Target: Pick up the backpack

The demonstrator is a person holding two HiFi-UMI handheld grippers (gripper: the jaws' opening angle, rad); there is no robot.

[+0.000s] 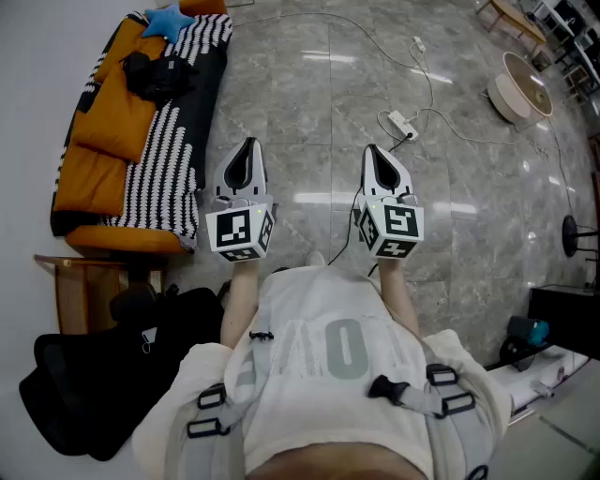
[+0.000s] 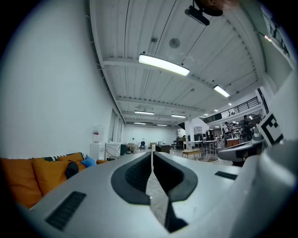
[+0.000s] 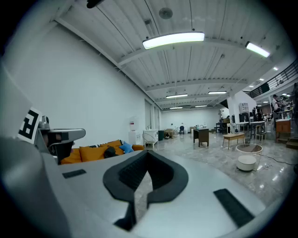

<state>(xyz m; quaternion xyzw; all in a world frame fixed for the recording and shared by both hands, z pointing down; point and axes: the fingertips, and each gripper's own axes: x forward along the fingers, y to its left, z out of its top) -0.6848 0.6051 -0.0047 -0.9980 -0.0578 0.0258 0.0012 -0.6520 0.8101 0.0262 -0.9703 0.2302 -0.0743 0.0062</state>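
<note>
Grey floor (image 1: 300, 103) open ahead, cable (image 1: 428, 89) crossing it, sofa (image 1: 103, 141) along left edge. Black backpack (image 1: 75, 394) low left beside the person. Jaws pressed together, empty, on left gripper (image 1: 248, 145) and right gripper (image 1: 372, 152).

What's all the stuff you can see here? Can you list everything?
sofa: one, orange, top left by the wall
striped blanket: one, black and white, over the sofa
star cushion: one, blue, on the sofa
backpack: one, black, floor at bottom left
power strip: one, white, floor ahead
round object: one, cream, top right
left gripper: one, white, shut, empty
right gripper: one, white, shut, empty
</note>
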